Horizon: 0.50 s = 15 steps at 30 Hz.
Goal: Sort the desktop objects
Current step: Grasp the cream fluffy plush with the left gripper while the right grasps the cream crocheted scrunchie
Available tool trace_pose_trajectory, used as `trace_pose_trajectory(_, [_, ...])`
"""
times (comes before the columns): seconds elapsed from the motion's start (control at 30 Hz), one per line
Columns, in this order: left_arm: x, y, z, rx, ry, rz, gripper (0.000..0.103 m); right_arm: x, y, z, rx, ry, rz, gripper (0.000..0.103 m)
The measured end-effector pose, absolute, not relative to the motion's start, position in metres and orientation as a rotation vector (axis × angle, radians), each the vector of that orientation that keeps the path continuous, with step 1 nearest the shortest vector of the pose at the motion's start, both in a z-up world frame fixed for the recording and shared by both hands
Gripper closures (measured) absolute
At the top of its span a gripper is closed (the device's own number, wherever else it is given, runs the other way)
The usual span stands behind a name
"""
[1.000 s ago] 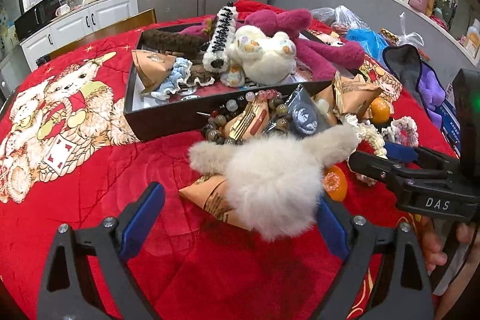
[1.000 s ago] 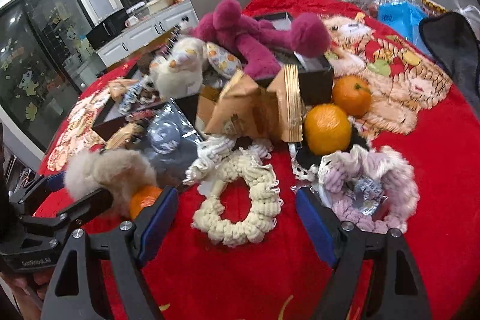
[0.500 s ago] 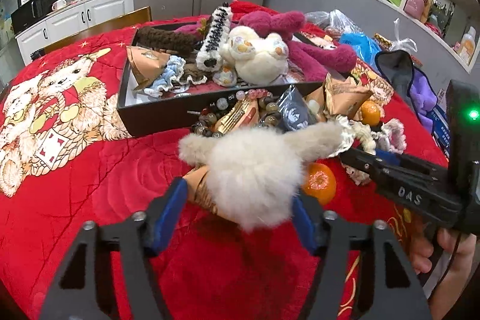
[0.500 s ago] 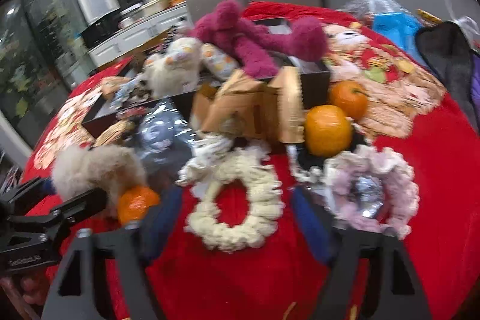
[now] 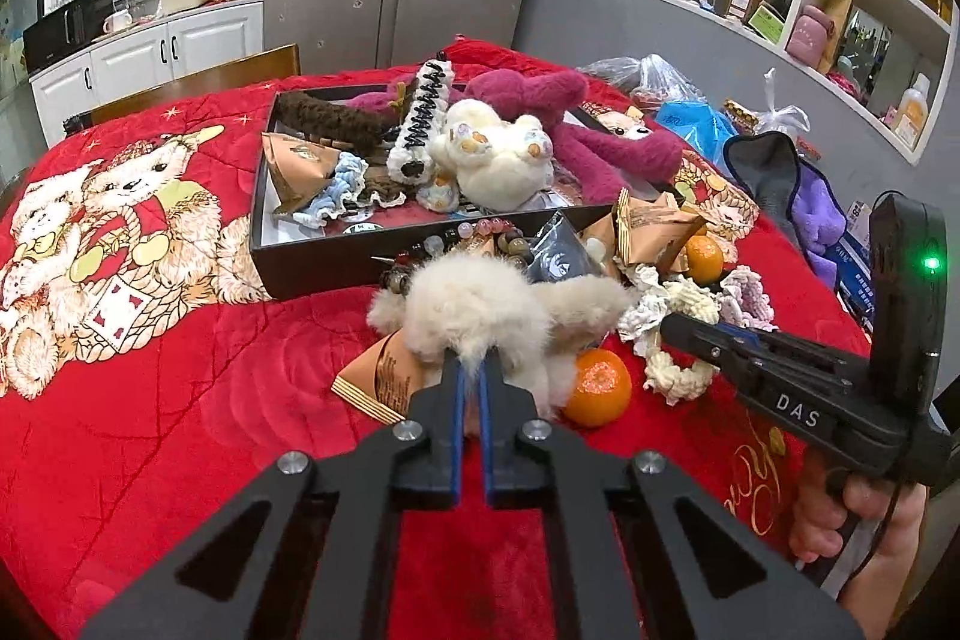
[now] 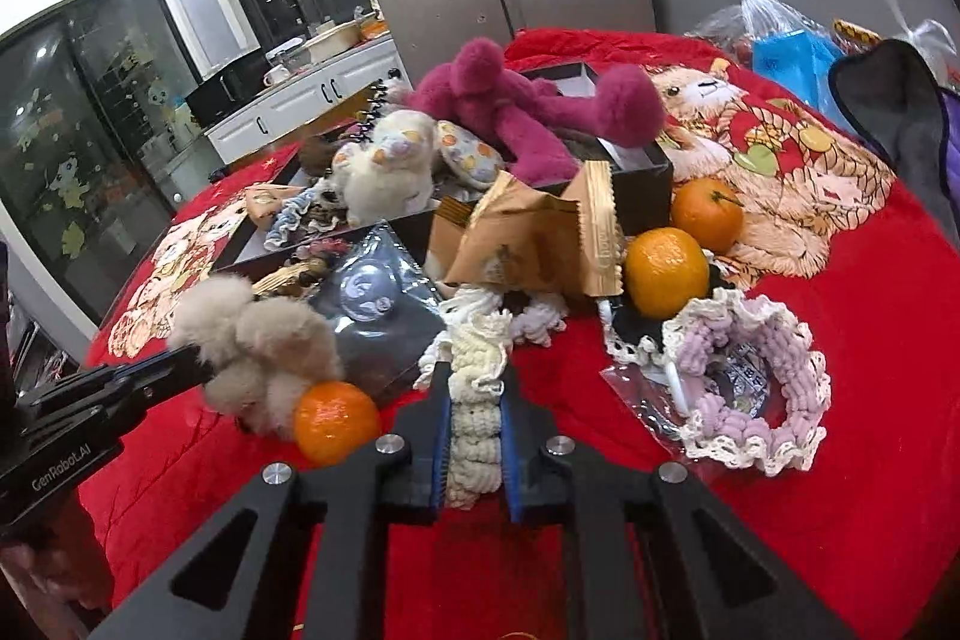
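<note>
Left gripper (image 5: 471,376) clamps the fluffy beige plush toy (image 5: 480,310); right gripper (image 6: 474,400) pinches the cream knitted scrunchie (image 6: 474,388): both soft, light, squashing easily.

- The worktop's red cover (image 5: 180,400) is showing as soft quilted cloth, matt, with stitched lines and printed bears.
- The beige pompom toy (image 5: 480,310) is looking fluffy, long-haired and matt.
- The cream scrunchie (image 6: 477,388) is appearing as thick knitted yarn, rough and ribbed.
- The tangerines (image 6: 663,271) are showing glossy, pitted peel.
- The tan packets (image 6: 540,244) are looking like creased paper or foil with crimped edges.
- The black tray (image 5: 318,268) is looking smooth and matt.
- The fingers (image 5: 459,400) are wearing blue smooth pads on matt black plastic arms with shiny metal bolts.
- The magenta plush (image 6: 510,112) is looking fuzzy.
</note>
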State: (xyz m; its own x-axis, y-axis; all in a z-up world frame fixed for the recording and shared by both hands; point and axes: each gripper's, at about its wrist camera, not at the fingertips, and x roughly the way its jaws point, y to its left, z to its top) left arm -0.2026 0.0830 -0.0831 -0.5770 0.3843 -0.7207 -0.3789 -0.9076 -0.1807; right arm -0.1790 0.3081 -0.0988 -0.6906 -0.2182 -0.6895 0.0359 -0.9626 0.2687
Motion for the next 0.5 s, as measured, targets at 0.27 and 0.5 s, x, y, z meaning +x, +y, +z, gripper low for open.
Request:
trace_pose_trajectory(0.27, [-0.198,0.082,-0.077,-1.095,-0.014,2.466,0.101,-0.175,0.313,-0.098,1.148,-0.392,-2.723,0.089])
trace_pose_trajectory(0.5, [-0.195,0.080,-0.071,-1.072,-0.009,2.486,0.101,-0.173,0.312,-0.096,1.127,-0.392,-2.716,0.089])
